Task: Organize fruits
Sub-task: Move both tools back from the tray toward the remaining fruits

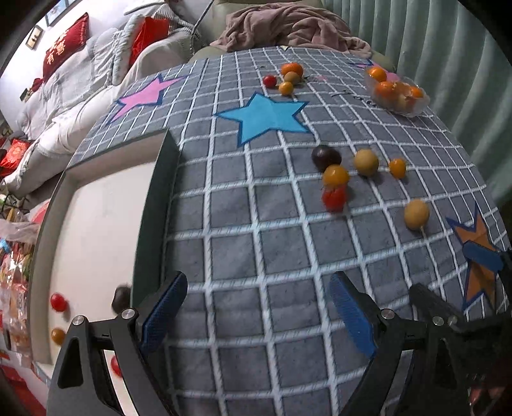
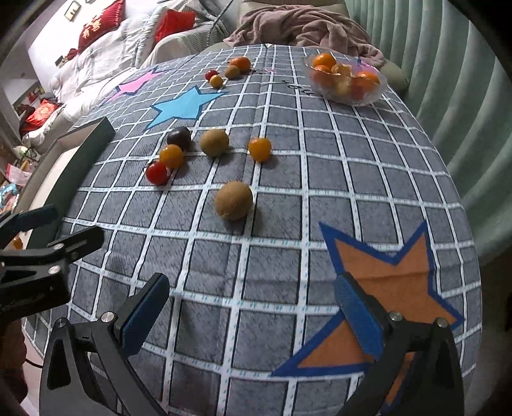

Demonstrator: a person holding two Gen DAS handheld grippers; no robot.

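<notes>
Loose fruits lie on the grey checked tablecloth (image 1: pixel 256 224): a dark plum (image 1: pixel 325 156), an orange tomato (image 1: pixel 335 175), a red tomato (image 1: pixel 334 197), two brown longans (image 1: pixel 366 161) (image 1: pixel 416 213) and a small orange fruit (image 1: pixel 397 167). They also show in the right wrist view, with the near longan (image 2: pixel 233 200) in the middle. A second cluster (image 1: pixel 286 78) lies farther back. A white tray (image 1: pixel 96 224) at the left holds a red tomato (image 1: pixel 58 301), an orange one (image 1: pixel 58 335) and a dark fruit (image 1: pixel 121 299). My left gripper (image 1: pixel 259 310) is open and empty. My right gripper (image 2: pixel 252 316) is open and empty.
A clear plastic bowl (image 1: pixel 398 91) of oranges stands at the back right, also in the right wrist view (image 2: pixel 347 80). A pink blanket (image 1: pixel 288 25) lies past the table's far edge. A green curtain (image 2: pixel 448 80) hangs at the right, a sofa with red cushions (image 1: pixel 64 44) at the left.
</notes>
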